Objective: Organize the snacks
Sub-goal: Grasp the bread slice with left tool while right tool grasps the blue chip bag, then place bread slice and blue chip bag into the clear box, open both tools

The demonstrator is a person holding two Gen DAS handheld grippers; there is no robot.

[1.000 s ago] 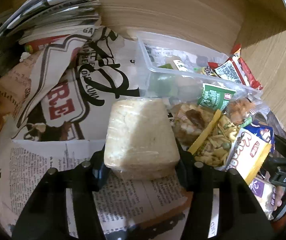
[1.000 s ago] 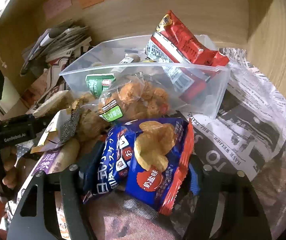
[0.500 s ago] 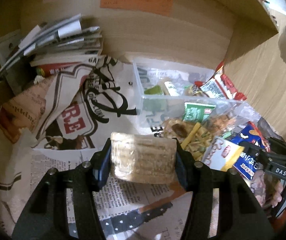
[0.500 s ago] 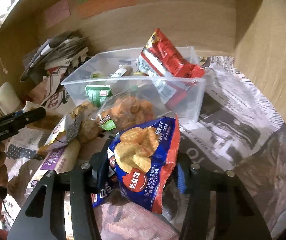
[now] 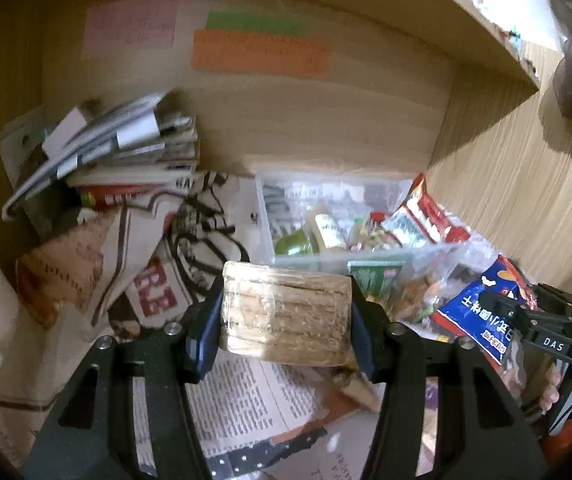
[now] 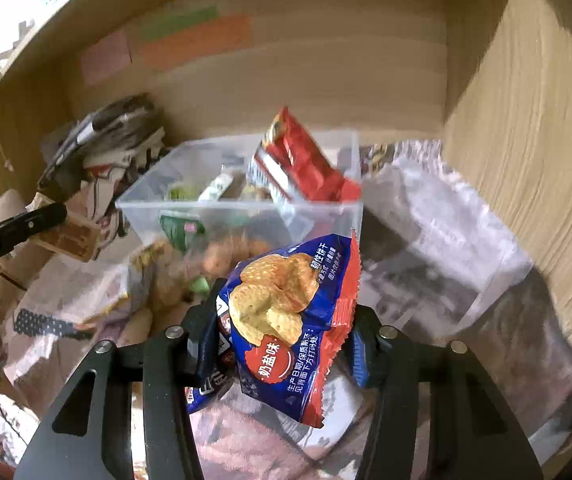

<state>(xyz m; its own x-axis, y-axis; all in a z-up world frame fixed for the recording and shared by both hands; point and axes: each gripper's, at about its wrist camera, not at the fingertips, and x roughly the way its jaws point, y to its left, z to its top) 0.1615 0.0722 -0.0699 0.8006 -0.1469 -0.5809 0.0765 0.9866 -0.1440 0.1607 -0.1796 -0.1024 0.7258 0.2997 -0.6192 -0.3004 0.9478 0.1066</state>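
Left claw [image 5: 286, 320]: clamping the wrapped cracker stack [image 5: 286, 314] by its short ends, frame centre; stiff, crumbly.
Right claw [image 6: 281, 344]: jaws closing on the blue biscuit packet [image 6: 286, 320], lower centre; light, crinkly, crushable.
Clear bin [image 6: 241, 208]: sitting behind, half-filled.

In my left fingers sits a clear-wrapped stack of pale crackers [image 5: 286, 316], lying level and lifted off the newspaper. My right fingers are closing on a blue-and-red biscuit packet [image 6: 286, 320], tilted. Beyond both stands a clear plastic bin [image 6: 326, 220] of snacks, a red packet [image 6: 302, 164] leaning out.
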